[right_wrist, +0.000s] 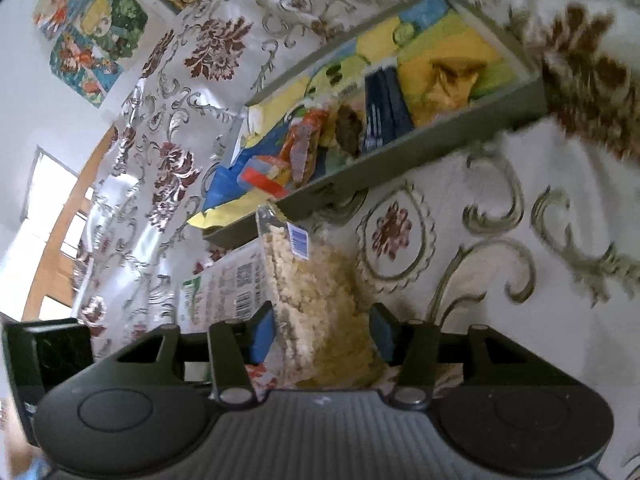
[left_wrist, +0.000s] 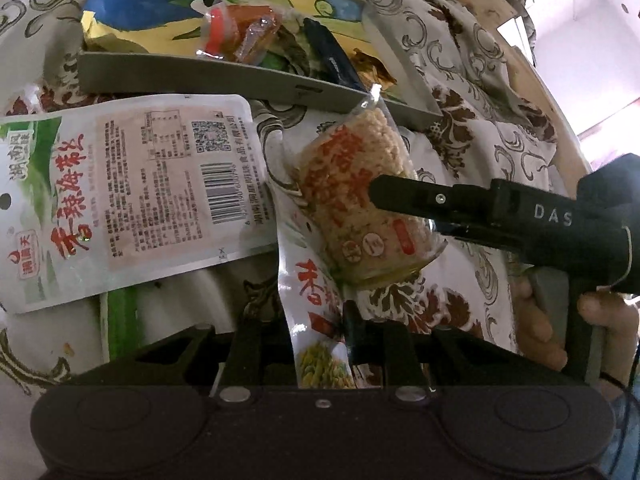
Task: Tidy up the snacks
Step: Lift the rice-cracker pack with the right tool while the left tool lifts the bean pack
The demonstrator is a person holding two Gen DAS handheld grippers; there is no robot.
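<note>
Snacks are mid-sort on a floral tablecloth (right_wrist: 500, 240). The right gripper (right_wrist: 322, 332) has its jaws clenched on a clear pack of puffed rice cake (right_wrist: 316, 292), lifted just short of the grey tray's (right_wrist: 400, 160) near wall. The left gripper (left_wrist: 320, 332) pinches the edge of a glossy snack pouch (left_wrist: 316, 300), which hangs between its jaws. My guess: the rice cake goes into the tray next, which calls for lifting it over the wall and finding a gap. The tray already holds a red-wrapped snack (left_wrist: 236, 28), a dark packet (left_wrist: 332, 56) and a yellow wrapper (right_wrist: 452, 80), so room is tight. A large white preserved-vegetable pouch (left_wrist: 128, 196) lies flat beside the tray's near wall, untouched.
</note>
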